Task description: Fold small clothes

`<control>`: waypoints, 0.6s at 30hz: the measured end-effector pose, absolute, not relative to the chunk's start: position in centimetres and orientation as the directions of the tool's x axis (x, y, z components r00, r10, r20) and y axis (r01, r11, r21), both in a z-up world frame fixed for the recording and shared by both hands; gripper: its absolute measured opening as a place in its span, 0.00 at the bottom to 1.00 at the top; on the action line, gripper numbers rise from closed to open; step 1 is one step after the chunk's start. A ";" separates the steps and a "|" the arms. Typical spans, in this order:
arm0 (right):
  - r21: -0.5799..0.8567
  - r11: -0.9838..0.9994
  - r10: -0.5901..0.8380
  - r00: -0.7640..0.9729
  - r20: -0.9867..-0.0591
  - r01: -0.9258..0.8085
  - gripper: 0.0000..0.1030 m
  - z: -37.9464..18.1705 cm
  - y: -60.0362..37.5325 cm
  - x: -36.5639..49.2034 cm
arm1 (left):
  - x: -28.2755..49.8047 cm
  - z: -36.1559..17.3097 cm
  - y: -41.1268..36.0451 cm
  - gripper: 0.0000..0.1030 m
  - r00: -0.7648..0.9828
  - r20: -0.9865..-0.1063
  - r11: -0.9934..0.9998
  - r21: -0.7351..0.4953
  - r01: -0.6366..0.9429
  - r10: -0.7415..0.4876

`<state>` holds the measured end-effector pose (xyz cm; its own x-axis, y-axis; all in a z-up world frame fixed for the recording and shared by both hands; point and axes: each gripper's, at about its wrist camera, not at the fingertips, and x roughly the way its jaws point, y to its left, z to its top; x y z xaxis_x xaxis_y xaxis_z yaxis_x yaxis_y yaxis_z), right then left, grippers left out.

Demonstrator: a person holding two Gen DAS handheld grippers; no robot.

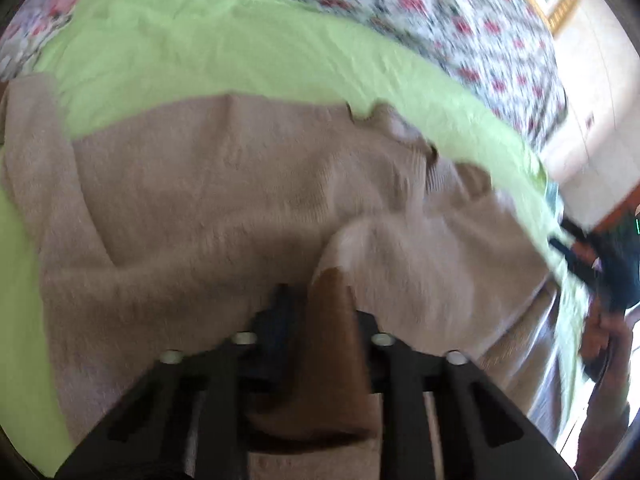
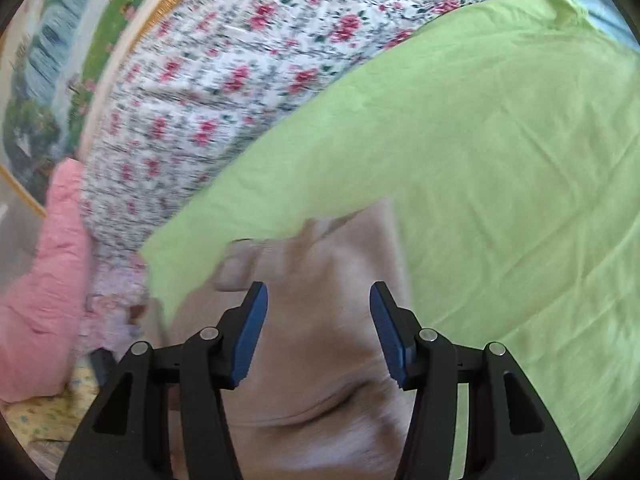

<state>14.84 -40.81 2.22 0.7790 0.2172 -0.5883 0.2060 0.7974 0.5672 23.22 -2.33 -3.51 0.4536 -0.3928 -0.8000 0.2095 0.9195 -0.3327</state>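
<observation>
Pinched in the left claw (image 1: 308, 312) is the beige sweater (image 1: 208, 192); right claw (image 2: 318, 332) gapes wide, empty.

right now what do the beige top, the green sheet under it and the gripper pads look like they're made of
Beige top: looks like soft knit, wool or acrylic, matte and fuzzy, with ribbing near the collar. Green sheet: thin woven cloth, probably cotton, matte, finely creased. Pads on the right gripper: blue, toothed edges, likely rubber or plastic.
</observation>
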 end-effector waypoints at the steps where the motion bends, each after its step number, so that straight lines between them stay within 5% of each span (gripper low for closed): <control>1: 0.544 0.809 0.209 0.755 -0.621 0.224 0.53 1.6 -41.0 15.8 | 22.8 -3.7 -2.6 0.09 0.456 -0.801 0.921 -0.317 0.226 -0.388; 9: 0.384 0.900 0.177 0.634 -0.753 0.205 0.52 -1.8 -39.2 20.6 | 22.3 -1.4 -1.5 0.03 0.514 -0.766 0.920 -0.283 0.271 -0.387; 10: 0.379 0.906 0.183 0.631 -0.754 0.190 0.26 -1.7 -39.1 20.5 | 22.5 -1.2 -1.4 0.03 0.515 -0.765 0.920 -0.286 0.267 -0.387; 11: 0.403 0.895 0.197 0.642 -0.741 0.190 0.13 -1.3 -39.5 20.2 | 22.9 -0.8 -1.5 0.03 0.515 -0.764 0.920 -0.285 0.269 -0.388; 18: 0.407 0.893 0.100 0.797 -0.595 0.192 0.12 5.0 -42.9 16.0 | 24.3 2.6 -4.7 0.03 0.572 -0.697 0.898 -0.276 0.344 -0.433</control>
